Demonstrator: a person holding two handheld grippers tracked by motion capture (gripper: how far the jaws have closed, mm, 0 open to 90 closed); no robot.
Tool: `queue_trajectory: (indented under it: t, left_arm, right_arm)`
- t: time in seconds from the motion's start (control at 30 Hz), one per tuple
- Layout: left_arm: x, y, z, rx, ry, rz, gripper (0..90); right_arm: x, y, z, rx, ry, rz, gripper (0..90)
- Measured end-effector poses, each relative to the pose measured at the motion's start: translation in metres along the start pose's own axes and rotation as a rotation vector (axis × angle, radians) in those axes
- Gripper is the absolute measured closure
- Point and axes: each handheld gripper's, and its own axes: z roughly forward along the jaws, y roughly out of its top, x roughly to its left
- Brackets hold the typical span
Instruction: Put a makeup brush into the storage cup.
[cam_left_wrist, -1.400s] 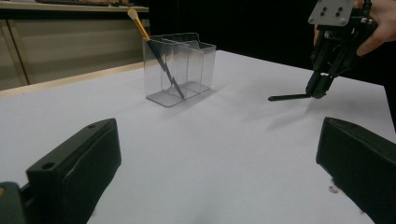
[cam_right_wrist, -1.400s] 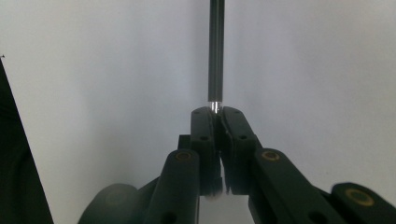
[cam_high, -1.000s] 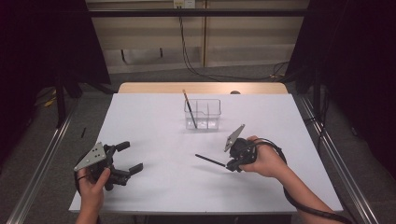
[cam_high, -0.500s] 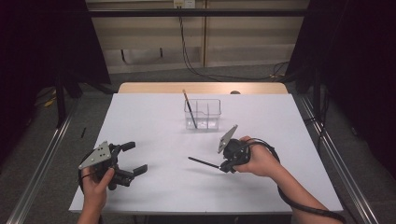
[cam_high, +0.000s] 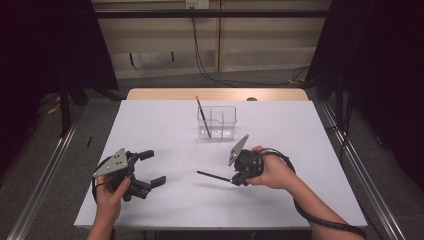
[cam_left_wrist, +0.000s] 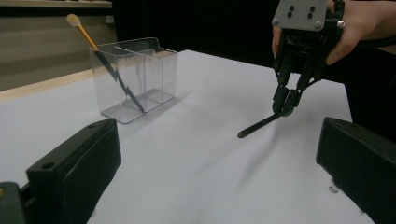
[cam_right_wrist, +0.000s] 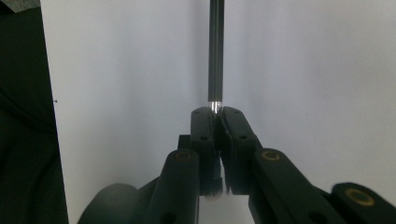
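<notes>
Claws differ: the right claw (cam_high: 239, 178) is pressed together on one end of a thin black stick (cam_high: 214, 176) (probably a brush handle or pen; its far end is too slim to identify), and the left claw (cam_high: 152, 167) is spread wide with nothing between its jaws.

Compared with a second ago, the right hand (cam_high: 272, 172) has carried the stick nearer to the person and a little leftwards across the worktop (cam_high: 310, 150), so it is now farther from the clear bin (cam_high: 217, 122) than it was. In the left gripper view the stick (cam_left_wrist: 258, 126) slopes down from the pinched jaws with its free tip low over the white surface; whether it touches I cannot tell. The left hand (cam_high: 111, 192) has slid slightly toward the near left edge.

A brush (cam_high: 202, 116) with a pale tip already leans in the bin's left compartment. My judgement: the stick is meant to join it, so this drift away is likely a repositioning before the lift, with the placing not yet begun.
</notes>
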Motion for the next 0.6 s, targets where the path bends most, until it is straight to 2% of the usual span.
queue_trajectory:
  t: [0.47,0.6]
  left_arm:
    - [-0.012,0.014,0.026,0.069,-0.091,0.041,0.0]
    - [-0.014,0.018,0.032,0.089,-0.111,0.048,0.0]
  right_arm:
    - [0.002,0.004,0.003,-0.003,0.007,-0.024,84.4]
    - [0.004,0.007,0.004,0.004,0.004,-0.047,84.4]
